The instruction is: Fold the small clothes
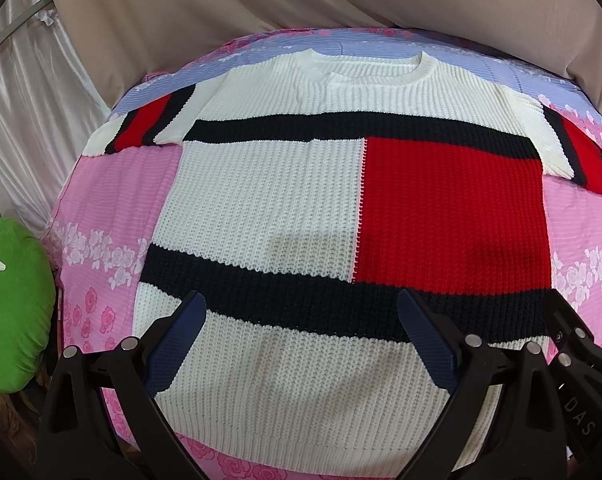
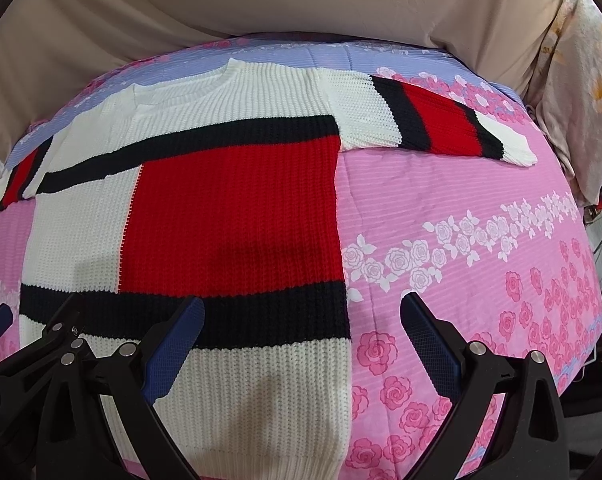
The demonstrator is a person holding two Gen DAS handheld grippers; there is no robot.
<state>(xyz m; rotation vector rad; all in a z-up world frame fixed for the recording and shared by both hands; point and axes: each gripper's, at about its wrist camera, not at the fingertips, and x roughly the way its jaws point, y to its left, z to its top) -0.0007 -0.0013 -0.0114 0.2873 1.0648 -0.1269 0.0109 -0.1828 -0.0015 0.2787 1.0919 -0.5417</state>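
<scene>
We hold the left gripper [image 1: 301, 320] and right gripper [image 2: 303, 322] spread wide and empty above the near hem of the knit sweater [image 1: 261, 192], lying flat on the pink floral bedspread [image 2: 461, 208].

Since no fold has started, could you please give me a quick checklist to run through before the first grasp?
1. Sweater lies flat, front up, on the bedspread: ok.
2. Both sleeves spread out sideways, right sleeve fully in view: ok.
3. Left gripper open and holding nothing: ok.
4. Right gripper open and holding nothing: ok.
5. Hem straight along its whole width: cannot tell, partly hidden by the fingers.
6. Nothing lying on the sweater: ok.
</scene>
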